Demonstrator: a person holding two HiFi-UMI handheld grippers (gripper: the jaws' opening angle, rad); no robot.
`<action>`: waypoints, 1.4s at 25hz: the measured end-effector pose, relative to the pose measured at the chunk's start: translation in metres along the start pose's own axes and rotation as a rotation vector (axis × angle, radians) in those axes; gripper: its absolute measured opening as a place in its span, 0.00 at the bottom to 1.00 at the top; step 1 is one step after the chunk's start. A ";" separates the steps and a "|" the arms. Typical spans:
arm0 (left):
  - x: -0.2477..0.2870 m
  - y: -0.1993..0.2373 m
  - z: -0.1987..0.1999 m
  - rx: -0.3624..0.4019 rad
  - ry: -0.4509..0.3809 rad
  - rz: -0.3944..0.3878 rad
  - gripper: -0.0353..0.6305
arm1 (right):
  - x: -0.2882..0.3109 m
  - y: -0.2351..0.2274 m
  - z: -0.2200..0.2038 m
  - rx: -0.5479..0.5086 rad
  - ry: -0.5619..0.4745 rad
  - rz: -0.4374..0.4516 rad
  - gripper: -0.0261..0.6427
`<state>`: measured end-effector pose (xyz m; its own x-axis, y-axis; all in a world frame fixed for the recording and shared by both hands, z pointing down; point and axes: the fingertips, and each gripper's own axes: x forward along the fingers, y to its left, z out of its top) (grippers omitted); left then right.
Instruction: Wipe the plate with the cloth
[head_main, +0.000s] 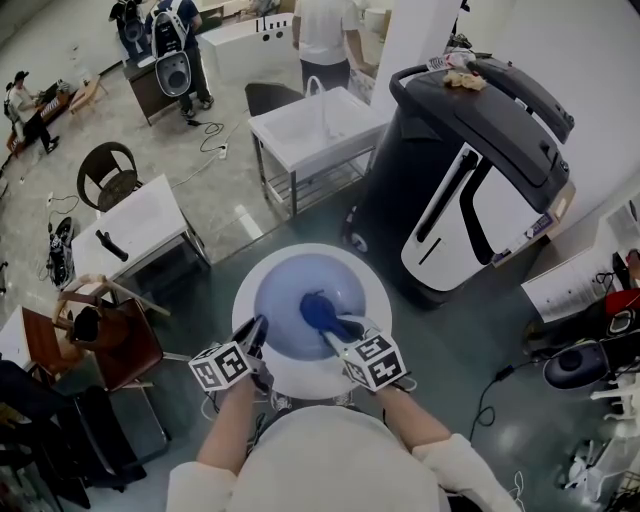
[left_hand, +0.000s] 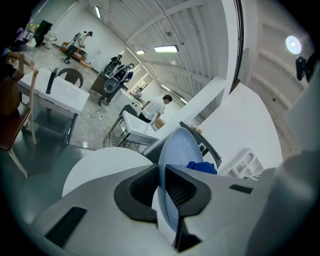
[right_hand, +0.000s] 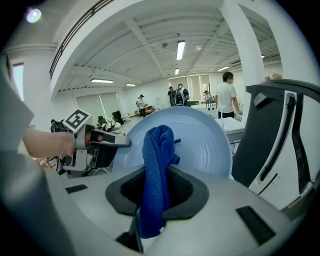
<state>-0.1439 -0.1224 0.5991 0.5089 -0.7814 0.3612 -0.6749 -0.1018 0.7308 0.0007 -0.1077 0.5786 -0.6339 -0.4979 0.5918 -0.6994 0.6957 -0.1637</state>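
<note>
Wiping looks under way, not finished. The pale blue plate (head_main: 285, 300) stands tilted up, its rim pinched between the nearly closed jaws of the left gripper (left_hand: 161, 187). The right gripper (right_hand: 150, 192) is clamped on the blue cloth (right_hand: 156, 150), whose bunched end just ahead of it appears to press on the plate's face. The room is a big workshop hall, with a black-and-white machine (head_main: 470, 170) beyond both grippers and a round white counter (head_main: 310, 382) beneath them.

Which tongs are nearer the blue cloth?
Right. The right tongs clamp the cloth; the left tongs grip the plate by its rim, apart from the cloth.
</note>
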 end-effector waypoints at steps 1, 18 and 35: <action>0.000 0.001 0.000 -0.001 0.000 0.000 0.13 | 0.000 0.000 0.002 0.004 -0.012 -0.002 0.18; 0.026 0.040 -0.046 -0.127 0.118 0.059 0.13 | -0.062 -0.001 0.058 0.030 -0.331 0.004 0.18; 0.056 0.086 -0.082 -0.174 0.193 0.158 0.13 | -0.073 -0.012 0.056 0.076 -0.349 -0.009 0.18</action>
<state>-0.1296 -0.1245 0.7300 0.5082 -0.6457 0.5700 -0.6606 0.1324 0.7390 0.0369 -0.1087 0.4937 -0.6934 -0.6595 0.2904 -0.7194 0.6569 -0.2257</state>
